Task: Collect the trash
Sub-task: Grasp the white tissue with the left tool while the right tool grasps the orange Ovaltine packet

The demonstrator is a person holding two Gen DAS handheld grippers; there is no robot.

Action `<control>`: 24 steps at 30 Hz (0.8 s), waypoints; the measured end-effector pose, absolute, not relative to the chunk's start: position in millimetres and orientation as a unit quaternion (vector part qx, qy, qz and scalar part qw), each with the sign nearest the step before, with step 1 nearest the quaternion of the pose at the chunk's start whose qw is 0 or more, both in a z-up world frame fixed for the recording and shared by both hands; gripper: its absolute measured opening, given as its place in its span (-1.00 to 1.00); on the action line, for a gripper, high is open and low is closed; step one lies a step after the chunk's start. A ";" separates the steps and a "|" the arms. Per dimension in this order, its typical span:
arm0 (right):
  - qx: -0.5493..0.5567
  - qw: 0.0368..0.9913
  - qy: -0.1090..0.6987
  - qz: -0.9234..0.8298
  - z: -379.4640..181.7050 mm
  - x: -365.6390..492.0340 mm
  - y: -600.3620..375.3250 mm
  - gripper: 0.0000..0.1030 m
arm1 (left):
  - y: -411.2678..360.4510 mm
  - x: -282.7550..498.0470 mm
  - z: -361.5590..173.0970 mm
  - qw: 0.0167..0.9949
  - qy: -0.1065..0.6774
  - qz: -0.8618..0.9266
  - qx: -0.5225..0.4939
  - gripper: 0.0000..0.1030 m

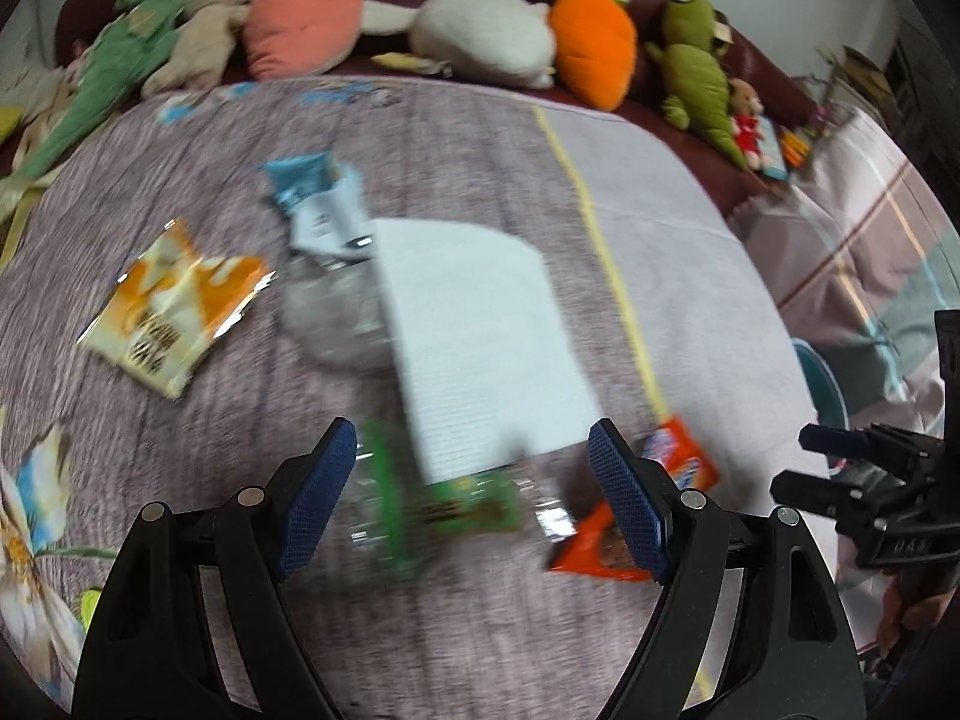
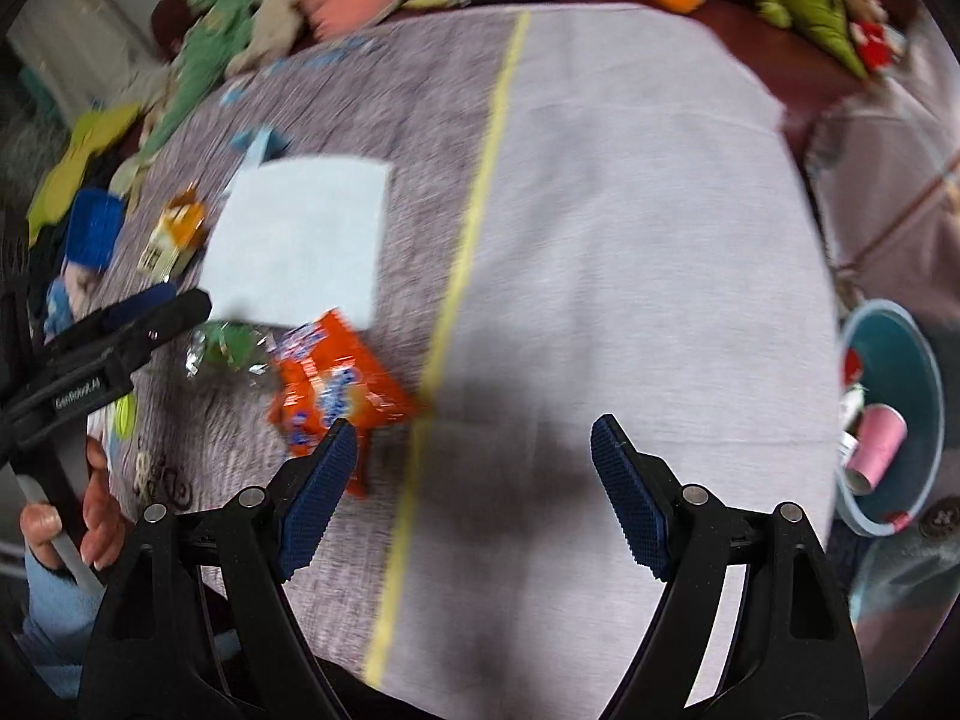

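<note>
Trash lies scattered on a bed cover. A white paper sheet [image 1: 474, 330] [image 2: 300, 240] lies in the middle, over a clear plastic bottle [image 1: 336, 312]. A green-labelled clear wrapper [image 1: 444, 510] [image 2: 228, 348] sits between the fingers of my left gripper [image 1: 474, 504], which is open and holds nothing. An orange snack bag [image 1: 606, 546] [image 2: 336, 390] lies by its right finger. My right gripper [image 2: 474, 492] is open over bare cover, the orange bag at its left fingertip. A yellow-orange packet [image 1: 174, 306] [image 2: 174, 234] and a blue-white packet [image 1: 318, 198] lie farther off.
A teal bin [image 2: 924, 372] with a pink cup [image 2: 876, 444] inside stands at the right of the bed. Plush toys line the headboard: a carrot [image 1: 594, 48], a white rabbit [image 1: 486, 30], green figures [image 1: 696, 66]. A hand [image 2: 72, 516] holds the left gripper.
</note>
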State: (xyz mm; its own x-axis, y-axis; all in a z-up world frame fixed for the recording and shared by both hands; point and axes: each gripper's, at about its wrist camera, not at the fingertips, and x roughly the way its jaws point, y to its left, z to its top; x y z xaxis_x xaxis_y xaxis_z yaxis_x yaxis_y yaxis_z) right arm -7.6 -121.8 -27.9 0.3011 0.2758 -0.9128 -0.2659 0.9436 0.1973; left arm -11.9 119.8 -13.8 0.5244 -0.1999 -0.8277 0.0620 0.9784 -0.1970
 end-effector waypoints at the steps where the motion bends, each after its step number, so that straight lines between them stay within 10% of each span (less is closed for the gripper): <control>1: 0.002 0.802 0.570 0.175 -31.3 -6.8 -111.5 0.49 | 127.9 -13.1 -16.8 0.869 0.484 -0.070 -0.074 0.56; 20: 0.023 0.772 0.597 0.219 -82.4 4.4 -56.1 0.49 | 151.5 -13.3 -37.7 0.853 0.512 -0.071 -0.069 0.56; 24: 0.017 0.770 0.591 0.240 -81.7 2.1 -54.1 -0.17 | 148.7 -8.1 -38.9 0.852 0.513 -0.069 -0.076 0.56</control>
State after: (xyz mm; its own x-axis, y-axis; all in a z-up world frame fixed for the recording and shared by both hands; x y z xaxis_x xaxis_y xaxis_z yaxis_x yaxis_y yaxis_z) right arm 2.1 -54.1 -81.7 0.1871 0.3890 -0.9020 -0.3495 0.8845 0.3090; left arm -8.1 148.8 -38.9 0.4649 -0.1960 -0.8634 0.0402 0.9789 -0.2005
